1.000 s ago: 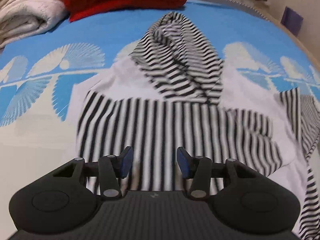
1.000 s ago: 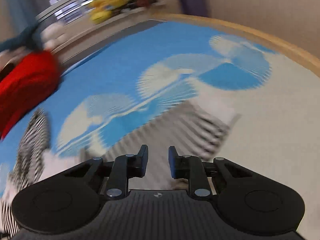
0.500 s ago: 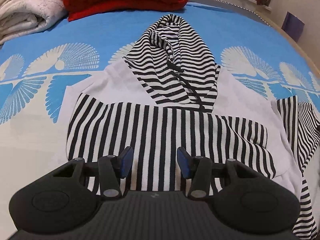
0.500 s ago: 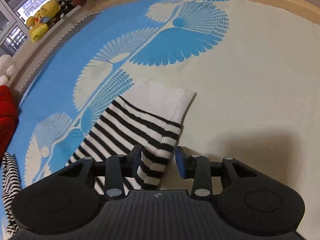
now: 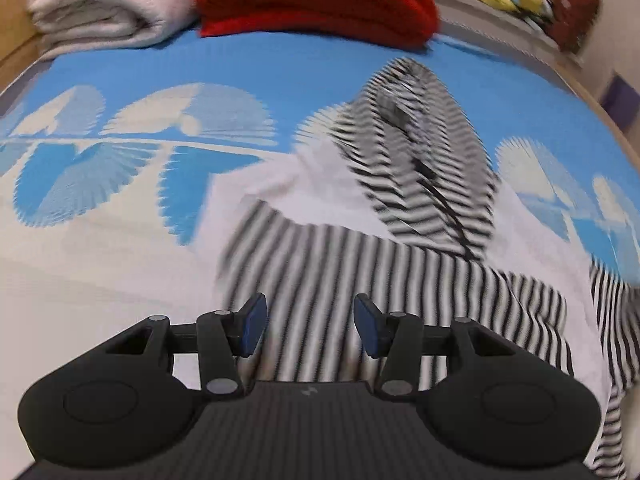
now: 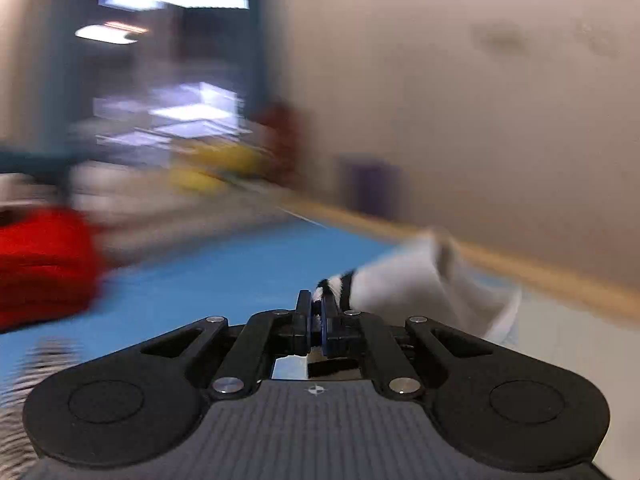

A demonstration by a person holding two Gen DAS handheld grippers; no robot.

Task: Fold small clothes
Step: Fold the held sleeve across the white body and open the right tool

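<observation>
The black left gripper (image 5: 308,322) hangs over a black-and-white striped hoodie (image 5: 384,248), its blue fingers (image 5: 252,322) apart with nothing between them. The hoodie lies on a blue and white bed cover (image 5: 132,168). Behind it sit a red folded blanket (image 5: 316,0) and a cream folded blanket (image 5: 108,8).

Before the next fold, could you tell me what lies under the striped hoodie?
The striped hoodie lies on a blue and white patterned bedspread, which shows all around it. What is directly beneath the garment is covered, so anything under it cannot be seen.
</observation>
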